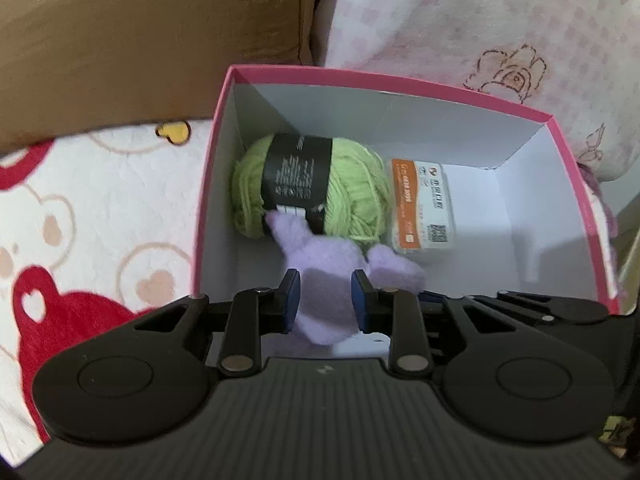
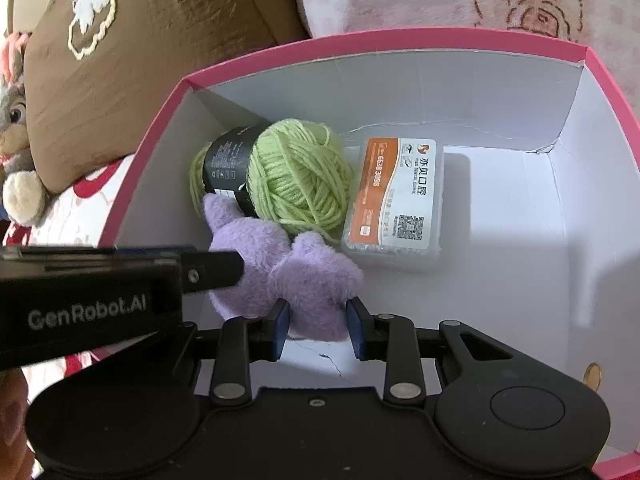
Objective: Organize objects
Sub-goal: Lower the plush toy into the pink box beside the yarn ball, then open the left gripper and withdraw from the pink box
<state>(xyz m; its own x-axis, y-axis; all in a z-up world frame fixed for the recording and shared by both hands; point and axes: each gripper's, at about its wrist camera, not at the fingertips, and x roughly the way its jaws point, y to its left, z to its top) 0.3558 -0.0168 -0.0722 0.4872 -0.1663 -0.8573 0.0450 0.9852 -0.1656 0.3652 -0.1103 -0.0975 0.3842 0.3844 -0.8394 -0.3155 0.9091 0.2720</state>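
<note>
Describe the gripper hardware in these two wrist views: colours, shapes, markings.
Both grippers are matte black. The left gripper and right gripper each have two fingers with blue pads, black linkage bars with silver pivot pins, two round housings with raised discs, and a ribbed body between them. In the right wrist view the left gripper's side reads "GenRobot.AI" in white. No cables or sleeves visible.

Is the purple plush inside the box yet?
Inside: the plush lies within the box walls, against the yarn, both grippers' fingers clamped on it.
</note>
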